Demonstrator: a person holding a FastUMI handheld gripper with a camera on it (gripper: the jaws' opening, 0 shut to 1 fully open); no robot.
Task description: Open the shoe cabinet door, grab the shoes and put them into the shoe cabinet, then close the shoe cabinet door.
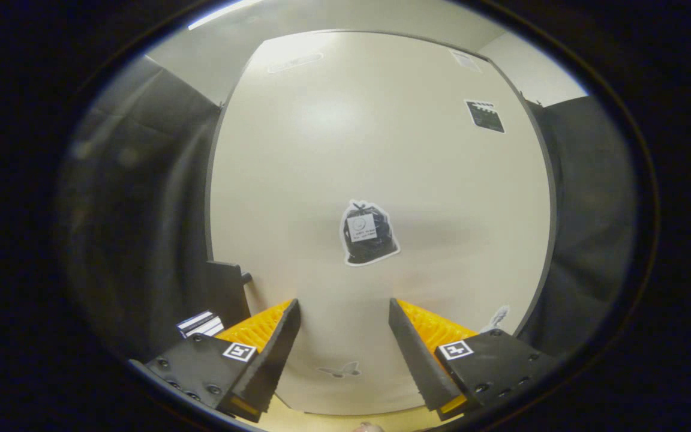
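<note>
Cabinet door [381, 180] ahead; gripper [344, 312] agape

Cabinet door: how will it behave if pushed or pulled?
The door looks like a stiff flat panel, so it should swing, not flex. Its glossy face is probably slippery for the open gripper; the handle at its edge seems the better grab.

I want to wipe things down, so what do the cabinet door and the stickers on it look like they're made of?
The cabinet door looks like cream laminated or painted board with a satin finish: smooth, with a soft light glare near its top. The stickers, like the bag-shaped one, look like printed paper or vinyl with white cut borders. The hand-held gripper is open, facing the door, holding nothing.
</note>
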